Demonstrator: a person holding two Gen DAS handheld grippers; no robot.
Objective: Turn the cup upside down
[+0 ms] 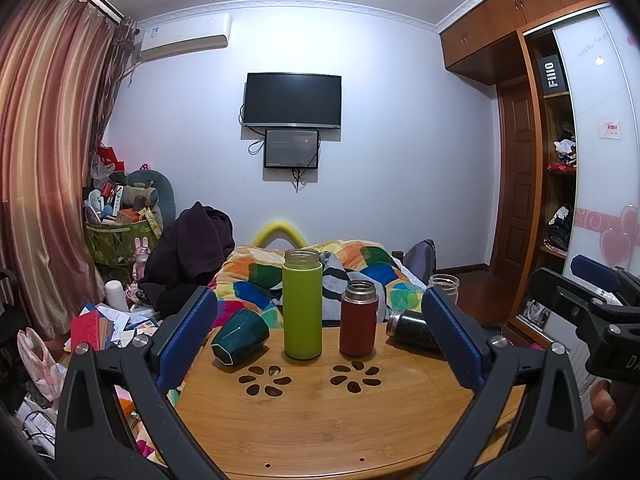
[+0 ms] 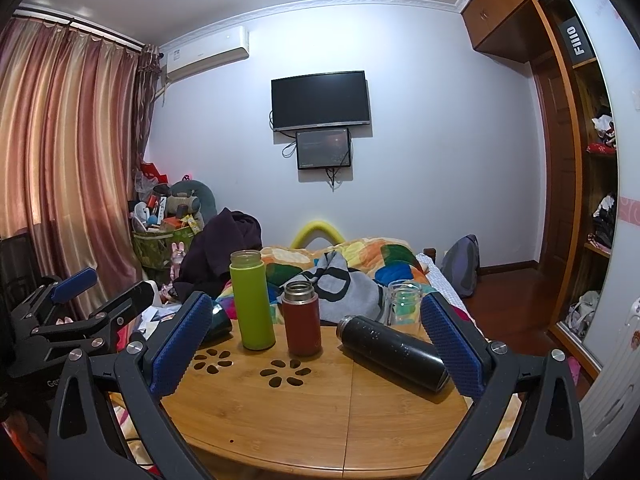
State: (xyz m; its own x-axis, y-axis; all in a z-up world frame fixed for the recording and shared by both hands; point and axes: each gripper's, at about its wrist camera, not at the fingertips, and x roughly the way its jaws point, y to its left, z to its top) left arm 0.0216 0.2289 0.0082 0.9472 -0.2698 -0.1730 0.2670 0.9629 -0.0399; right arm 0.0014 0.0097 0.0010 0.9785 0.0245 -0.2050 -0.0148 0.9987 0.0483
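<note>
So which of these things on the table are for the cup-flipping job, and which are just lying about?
For the job: green cup, on its side; left tool and right tool, both open.

Lying about: lime bottle, red flask, black flask, glass jar, quilt.

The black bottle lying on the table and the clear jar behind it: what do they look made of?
The black bottle looks like metal with a dark speckled matte coat; its bare neck shines silver, which suggests steel. The clear jar looks like glass, though clear plastic is possible: the quilt shows through its wall. The table looks like varnished bamboo, with fine strip grain.
</note>
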